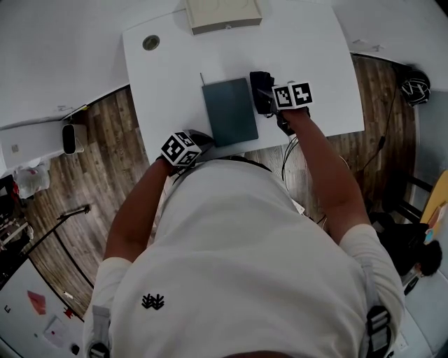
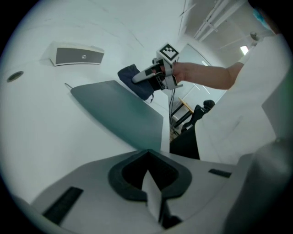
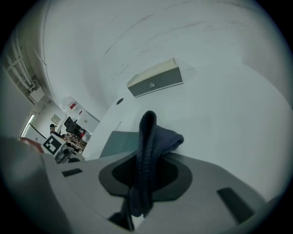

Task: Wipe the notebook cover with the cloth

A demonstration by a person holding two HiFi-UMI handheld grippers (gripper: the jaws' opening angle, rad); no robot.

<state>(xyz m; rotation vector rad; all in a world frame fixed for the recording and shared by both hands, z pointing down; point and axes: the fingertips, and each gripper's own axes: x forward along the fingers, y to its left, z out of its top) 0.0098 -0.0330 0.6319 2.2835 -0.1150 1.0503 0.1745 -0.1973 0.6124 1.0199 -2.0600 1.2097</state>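
A dark teal notebook (image 1: 229, 110) lies shut in the middle of the white table (image 1: 168, 77). My right gripper (image 1: 269, 96) hovers at the notebook's right edge, shut on a dark blue cloth (image 1: 260, 89). In the right gripper view the cloth (image 3: 149, 146) stands up folded from between the jaws, with the notebook (image 3: 120, 139) to its left. My left gripper (image 1: 198, 140) sits at the notebook's near left corner. Its jaws look closed, with nothing seen between them. The left gripper view shows the notebook (image 2: 123, 114), the cloth (image 2: 134, 78) and the right gripper (image 2: 149, 75) beyond it.
A flat beige box (image 1: 222, 14) stands at the table's back edge, and a round cable hole (image 1: 150, 43) lies at back left. A thin stick-like tip (image 1: 202, 77) pokes out past the notebook's far left corner. The table's front edge is just under my grippers, with wooden floor (image 1: 105, 140) and cables (image 1: 290, 164) below.
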